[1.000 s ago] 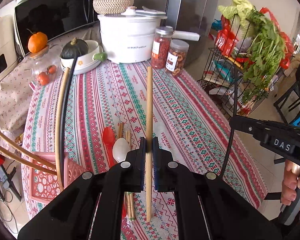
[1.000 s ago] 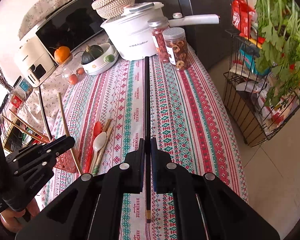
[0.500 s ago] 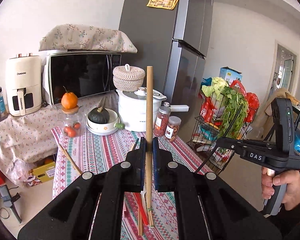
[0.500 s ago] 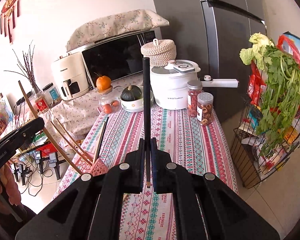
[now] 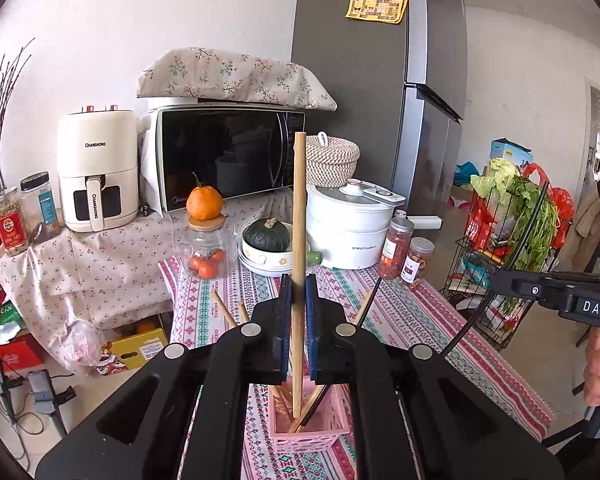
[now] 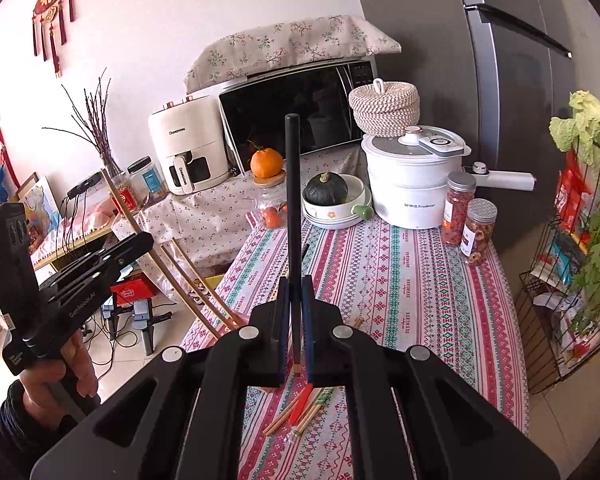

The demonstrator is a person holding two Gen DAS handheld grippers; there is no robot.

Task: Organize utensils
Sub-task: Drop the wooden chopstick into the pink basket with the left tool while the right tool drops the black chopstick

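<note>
My left gripper (image 5: 296, 292) is shut on a wooden chopstick (image 5: 299, 216) held upright, its lower tip inside the pink basket (image 5: 308, 434) just below. The basket holds several other chopsticks. My right gripper (image 6: 295, 292) is shut on a black chopstick (image 6: 293, 200), also upright, above the table. Loose wooden chopsticks and a red spoon (image 6: 300, 404) lie on the tablecloth under the right gripper. The right gripper also shows at the right edge of the left wrist view (image 5: 556, 292), and the left gripper at the left of the right wrist view (image 6: 100, 264).
At the table's far end stand a white pot (image 5: 350, 232), two spice jars (image 5: 398, 252), a bowl with a green squash (image 5: 266, 240) and a glass jar topped by an orange (image 5: 206, 240). A wire rack with greens (image 5: 512, 240) stands right of the table.
Both grippers have tilted up from looking down at the table to level, turning their chopsticks upright. The left gripper has moved over the pink basket, the chopstick tip now inside it.
</note>
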